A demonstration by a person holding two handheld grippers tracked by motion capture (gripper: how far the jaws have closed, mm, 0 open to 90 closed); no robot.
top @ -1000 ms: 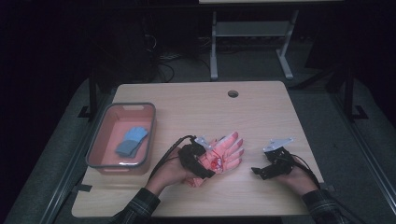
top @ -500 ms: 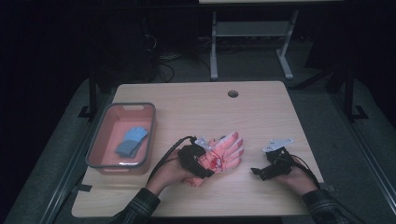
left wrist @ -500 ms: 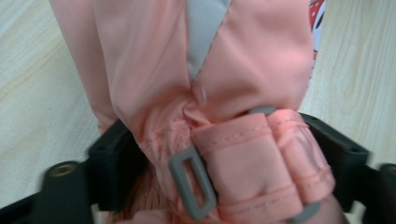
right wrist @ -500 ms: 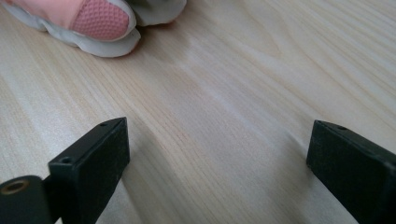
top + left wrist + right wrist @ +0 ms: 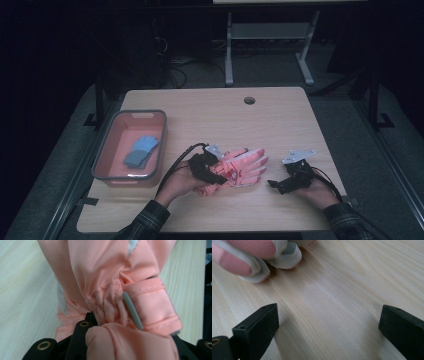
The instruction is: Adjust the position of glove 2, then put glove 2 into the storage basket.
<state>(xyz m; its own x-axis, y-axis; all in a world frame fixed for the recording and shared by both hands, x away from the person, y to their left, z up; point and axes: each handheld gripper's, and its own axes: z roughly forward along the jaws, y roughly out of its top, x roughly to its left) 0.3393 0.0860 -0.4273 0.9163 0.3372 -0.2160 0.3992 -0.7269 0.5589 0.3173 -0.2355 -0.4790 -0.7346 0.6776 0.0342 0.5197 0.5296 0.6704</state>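
The soft pink fabric glove (image 5: 239,169) lies flat on our light wooden table (image 5: 215,120), near the front edge. Our left gripper (image 5: 125,340) has just been closing, and now it pinches the glove's bunched cuff. Our right gripper (image 5: 327,322) rests just beside the glove's fingertips, jaws wide apart, with bare wood between them. A pink plastic tub (image 5: 105,150) sits at the left.
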